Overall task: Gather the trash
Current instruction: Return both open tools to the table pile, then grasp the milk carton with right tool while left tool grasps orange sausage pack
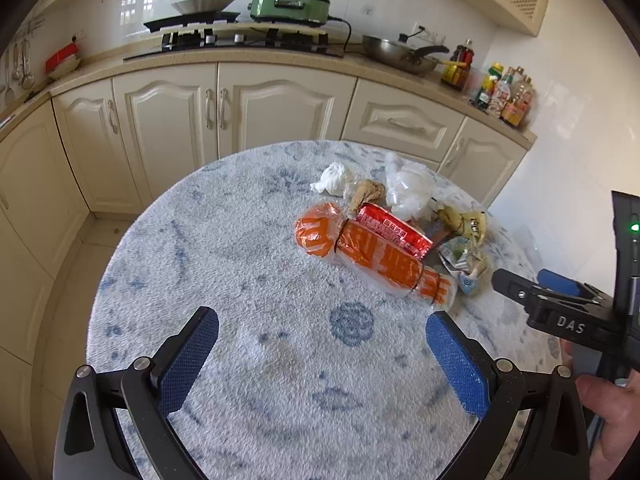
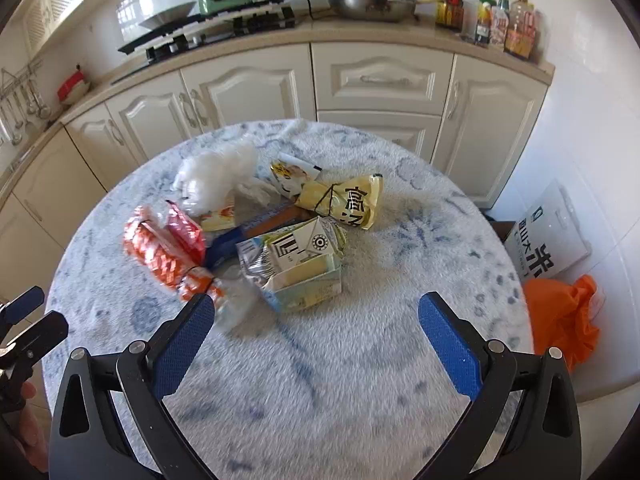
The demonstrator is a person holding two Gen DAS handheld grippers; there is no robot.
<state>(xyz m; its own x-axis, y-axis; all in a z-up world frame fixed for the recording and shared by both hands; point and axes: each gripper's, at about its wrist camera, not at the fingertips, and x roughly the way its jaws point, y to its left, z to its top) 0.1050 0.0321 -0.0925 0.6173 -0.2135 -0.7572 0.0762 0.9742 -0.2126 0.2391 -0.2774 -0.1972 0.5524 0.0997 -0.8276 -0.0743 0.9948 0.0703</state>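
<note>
A heap of trash lies on a round table with a blue-white cloth (image 1: 248, 264) (image 2: 400, 248). It holds an orange tied bag (image 1: 372, 256) (image 2: 160, 252), a red wrapper (image 1: 394, 234), white plastic (image 1: 408, 188) (image 2: 216, 176), a crushed carton (image 2: 304, 268) and a yellow tied wrapper (image 2: 344, 200). My left gripper (image 1: 322, 344) is open and empty above the cloth, short of the orange bag. My right gripper (image 2: 316, 332) is open and empty, just short of the carton. It also shows at the right of the left wrist view (image 1: 536, 286).
Cream kitchen cabinets (image 1: 208, 112) curve behind the table, with a stove, a green cooker (image 1: 288, 4), a pan and bottles (image 2: 504, 20) on the counter. An orange bag (image 2: 564, 320) and a white box (image 2: 548, 236) stand on the floor to the table's right.
</note>
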